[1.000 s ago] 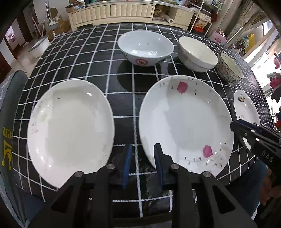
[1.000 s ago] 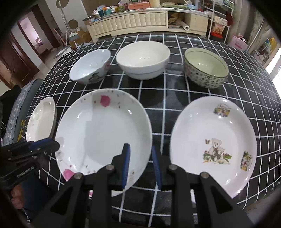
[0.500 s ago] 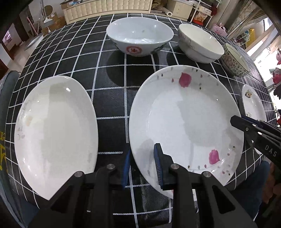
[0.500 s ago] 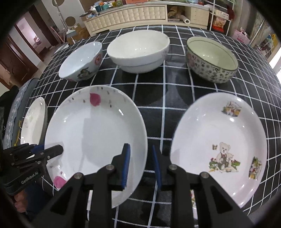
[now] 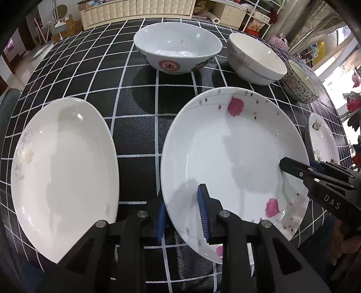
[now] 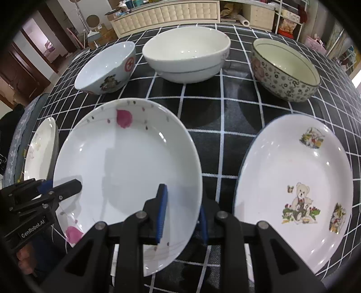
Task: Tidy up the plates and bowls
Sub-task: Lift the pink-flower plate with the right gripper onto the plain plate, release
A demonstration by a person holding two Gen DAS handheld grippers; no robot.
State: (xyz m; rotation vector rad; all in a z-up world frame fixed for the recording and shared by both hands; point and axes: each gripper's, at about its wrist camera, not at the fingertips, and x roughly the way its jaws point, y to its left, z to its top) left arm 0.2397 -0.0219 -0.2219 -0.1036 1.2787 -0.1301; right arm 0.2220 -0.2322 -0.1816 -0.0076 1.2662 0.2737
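A white plate with pink flowers [image 5: 237,153] [image 6: 126,162] lies on the black checked tablecloth [image 5: 140,135]. My left gripper [image 5: 181,202] straddles its left rim, one blue pad outside and one over the plate. The jaws stand a little apart and do not press. My right gripper [image 6: 182,202] straddles the plate's right rim in the same way. Each gripper shows in the other's view: the right gripper [image 5: 300,166] and the left gripper [image 6: 63,187]. A plain white plate [image 5: 63,171] lies to the left and a bear plate [image 6: 293,191] to the right.
Three bowls stand in a row behind the plates: a red-seal bowl [image 5: 178,49], a white bowl [image 6: 187,51] and a floral bowl [image 6: 286,69]. The table's near edge runs just under both grippers. A cream cabinet [image 6: 171,13] stands beyond the table.
Both grippers have sunk toward the flower plate. Their fingers, earlier short of the plate's near edge, now sit on either side of its left and right rims. The jaw gaps look unchanged.
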